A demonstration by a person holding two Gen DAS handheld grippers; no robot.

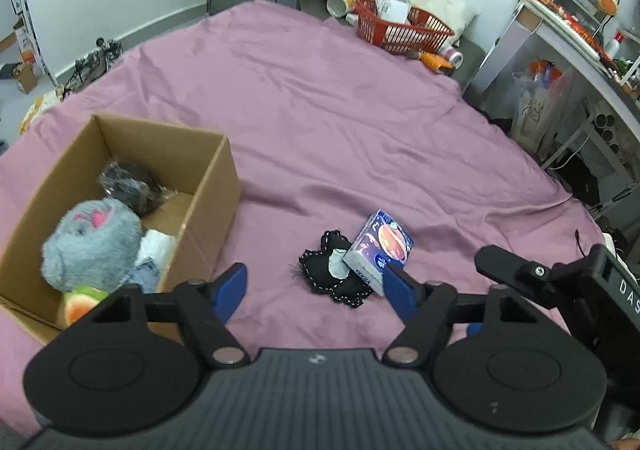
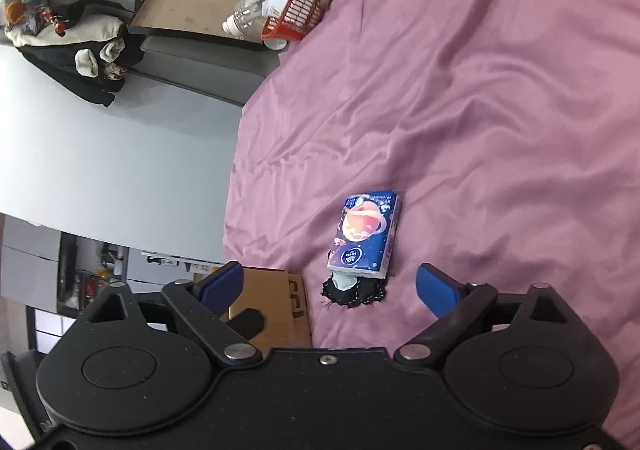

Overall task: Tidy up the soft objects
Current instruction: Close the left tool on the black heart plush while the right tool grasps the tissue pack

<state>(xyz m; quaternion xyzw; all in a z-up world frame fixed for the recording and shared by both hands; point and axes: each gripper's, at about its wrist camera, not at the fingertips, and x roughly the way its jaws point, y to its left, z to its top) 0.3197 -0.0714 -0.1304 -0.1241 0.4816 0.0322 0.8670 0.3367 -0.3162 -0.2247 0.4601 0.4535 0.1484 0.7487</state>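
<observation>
Both sets of jaws are held spread wide with nothing between them; the left gripper (image 1: 316, 288) and the right gripper (image 2: 330, 286) are both poised above the mauve bedsheet (image 1: 340, 110). The tissue pack (image 1: 379, 250) is seen lying partly on top of a black stitched fabric piece (image 1: 328, 276), the two touching, just ahead of both grippers. In the left wrist view the pack lies ahead and to the right, close beside the right-hand blue finger (image 1: 400, 290), its long axis slanted across the jaw line; in the right wrist view it is centred ahead of the gap, long axis running nearly straight away from the jaws, so the right gripper is judged the better aligned for a grasp across the narrow sides. The cardboard box (image 1: 208, 186), already holding a grey plush toy (image 1: 92, 242) and a bagged dark item (image 1: 130, 184), stands to the left, near but apart from the pair; its open top is unobstructed. Bare sheet surrounds the pack on the far side; the red basket (image 1: 400, 30) is well apart at the far edge.
</observation>
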